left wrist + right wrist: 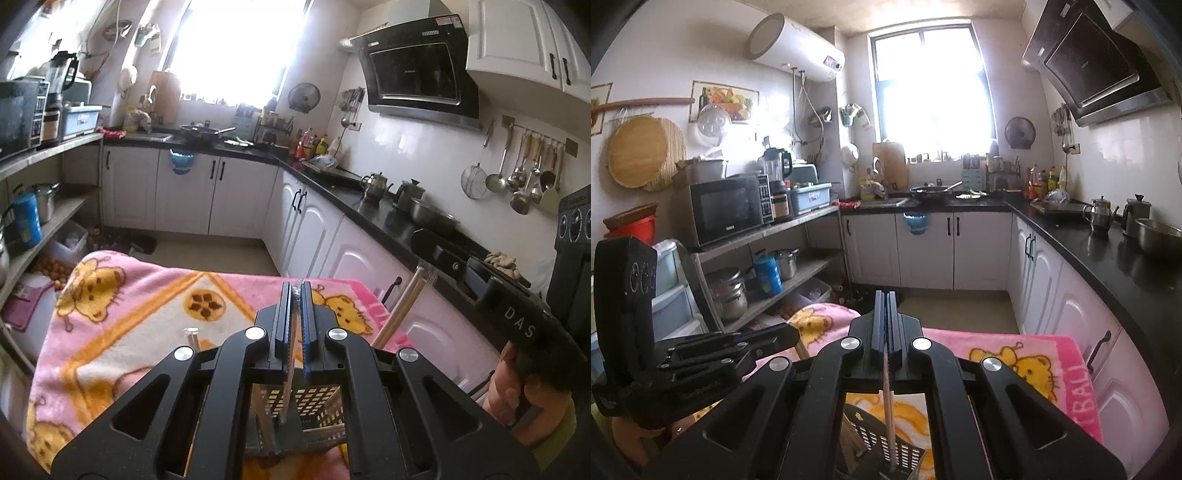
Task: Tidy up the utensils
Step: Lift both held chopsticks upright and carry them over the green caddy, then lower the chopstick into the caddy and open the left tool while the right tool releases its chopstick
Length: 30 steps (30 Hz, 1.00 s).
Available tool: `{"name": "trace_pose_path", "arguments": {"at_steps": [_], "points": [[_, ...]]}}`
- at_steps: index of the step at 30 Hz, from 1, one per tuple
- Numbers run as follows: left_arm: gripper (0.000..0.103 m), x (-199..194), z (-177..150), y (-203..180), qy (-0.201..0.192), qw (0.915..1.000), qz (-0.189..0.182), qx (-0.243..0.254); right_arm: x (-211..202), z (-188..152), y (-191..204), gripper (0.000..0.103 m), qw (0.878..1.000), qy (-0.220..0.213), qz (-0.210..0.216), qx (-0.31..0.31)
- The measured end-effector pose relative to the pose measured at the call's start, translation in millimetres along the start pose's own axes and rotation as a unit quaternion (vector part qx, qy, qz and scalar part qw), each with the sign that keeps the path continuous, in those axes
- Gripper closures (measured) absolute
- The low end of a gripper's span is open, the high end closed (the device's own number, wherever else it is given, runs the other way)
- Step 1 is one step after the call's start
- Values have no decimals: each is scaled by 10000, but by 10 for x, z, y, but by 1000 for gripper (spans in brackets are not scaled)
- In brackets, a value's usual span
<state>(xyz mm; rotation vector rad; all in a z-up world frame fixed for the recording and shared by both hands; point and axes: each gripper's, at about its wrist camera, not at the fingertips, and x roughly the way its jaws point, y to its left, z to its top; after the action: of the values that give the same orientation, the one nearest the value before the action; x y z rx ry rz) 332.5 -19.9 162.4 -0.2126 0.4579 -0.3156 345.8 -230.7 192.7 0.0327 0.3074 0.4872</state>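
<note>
Left gripper (295,295), centre of the left wrist view, clenched on a thin pale utensil handle (289,373) with a crinkled clear tip poking out above the blue pads; probably a wrapped disposable utensil, though glare blurs it. Handle running down between the fingers into a black perforated utensil basket (314,402) at the bottom centre, standing on a pink cartoon-print blanket (122,317) spread over the worktop. More wooden sticks leaning inside the basket. To the right of the gripper, a pair of wooden chopsticks (402,306) slanting up toward the upper right, their lower ends hidden behind the gripper frame. A small metal-capped object on the blanket just left of the frame, too blurred to name.

Right gripper (886,295), centre of the right wrist view, clamped tight on a single wooden chopstick (889,410), which hangs almost upright with its lower end inside the same basket (882,443) at the bottom of the frame. Other gripper's black body at the lower left. Black countertop (1089,243) with kettles along the right, microwave (727,208) on a shelf at the left.
</note>
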Motion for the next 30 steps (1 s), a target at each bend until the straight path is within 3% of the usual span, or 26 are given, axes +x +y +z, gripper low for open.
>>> {"name": "trace_pose_path", "arguments": {"at_steps": [14,30], "points": [[102,259,-243,120,276,9994,-41,-180,350,-358,-120,102,9986,479,44,216],[102,421,-444,161,494,9983,-106,-301,391,-610,-318,102,9959,735,20,529]]}}
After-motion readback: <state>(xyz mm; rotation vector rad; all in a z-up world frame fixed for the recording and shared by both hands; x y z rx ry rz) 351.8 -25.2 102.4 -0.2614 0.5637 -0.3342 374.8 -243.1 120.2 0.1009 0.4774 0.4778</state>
